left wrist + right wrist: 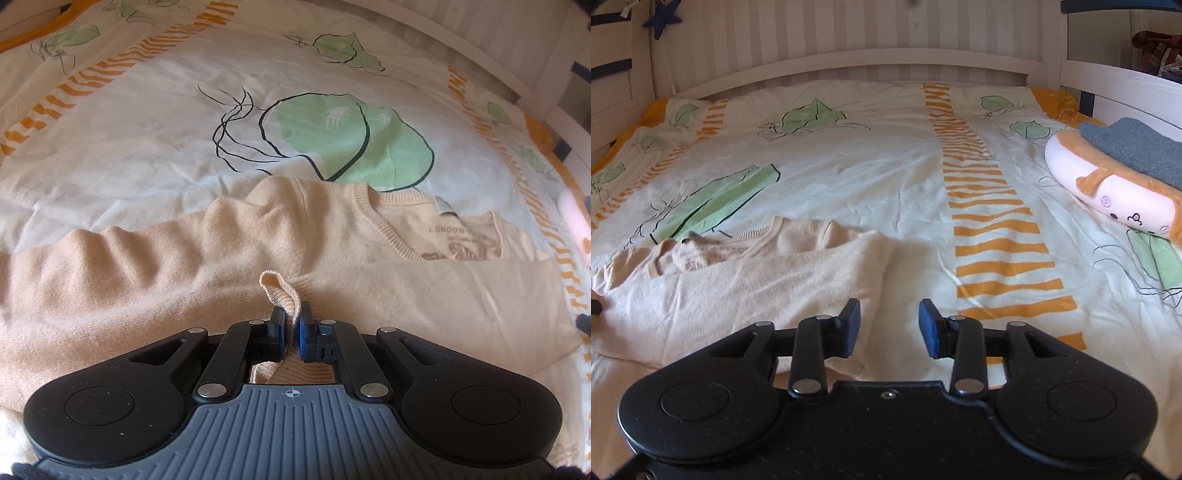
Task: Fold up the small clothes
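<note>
A small beige knit sweater point(184, 266) lies flat on the bed, with a printed beige shirt point(461, 240) inside its neckline. Part of it is folded over its front. My left gripper point(292, 325) is shut on a ribbed edge of the sweater, which loops up between the pads. In the right wrist view the sweater point(738, 288) lies at the left. My right gripper point(889, 325) is open and empty, just above the bed beside the sweater's right edge.
The bed cover point(868, 166) is white with green leaves and orange stripes. A plush cushion point(1108, 188) with a folded grey garment point(1141, 147) on it sits at the right. A white bed frame point(849, 62) and wall stand behind.
</note>
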`<state>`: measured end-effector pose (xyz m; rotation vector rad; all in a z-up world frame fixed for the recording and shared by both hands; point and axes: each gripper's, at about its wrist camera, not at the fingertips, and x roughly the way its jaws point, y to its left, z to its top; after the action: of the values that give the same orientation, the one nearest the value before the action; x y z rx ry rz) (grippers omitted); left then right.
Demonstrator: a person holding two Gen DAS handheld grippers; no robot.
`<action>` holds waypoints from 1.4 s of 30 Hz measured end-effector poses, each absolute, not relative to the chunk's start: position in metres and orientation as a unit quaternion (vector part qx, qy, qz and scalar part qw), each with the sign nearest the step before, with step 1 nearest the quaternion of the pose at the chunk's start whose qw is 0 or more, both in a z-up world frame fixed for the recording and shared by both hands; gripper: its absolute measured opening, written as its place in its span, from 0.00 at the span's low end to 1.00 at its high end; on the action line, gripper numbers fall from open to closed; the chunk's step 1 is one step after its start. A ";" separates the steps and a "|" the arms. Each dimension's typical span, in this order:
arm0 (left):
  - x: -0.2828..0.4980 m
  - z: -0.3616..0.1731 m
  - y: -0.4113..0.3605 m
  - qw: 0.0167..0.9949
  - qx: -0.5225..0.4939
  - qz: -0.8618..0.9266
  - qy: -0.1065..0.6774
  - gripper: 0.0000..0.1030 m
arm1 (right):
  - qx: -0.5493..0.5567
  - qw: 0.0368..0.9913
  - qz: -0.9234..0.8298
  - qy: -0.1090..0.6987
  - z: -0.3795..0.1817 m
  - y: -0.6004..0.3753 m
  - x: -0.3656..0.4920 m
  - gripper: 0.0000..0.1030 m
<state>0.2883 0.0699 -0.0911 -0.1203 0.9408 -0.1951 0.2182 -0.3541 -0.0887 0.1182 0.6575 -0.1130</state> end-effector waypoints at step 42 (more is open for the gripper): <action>0.207 -0.047 0.179 0.914 -0.136 0.041 0.380 0.89 | 0.047 0.950 0.087 0.297 -0.106 -0.235 0.163 0.92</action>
<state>0.2068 0.1794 -0.0470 -0.2799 0.7836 0.0843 0.1625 -0.2348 -0.1061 0.0953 0.6046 0.1767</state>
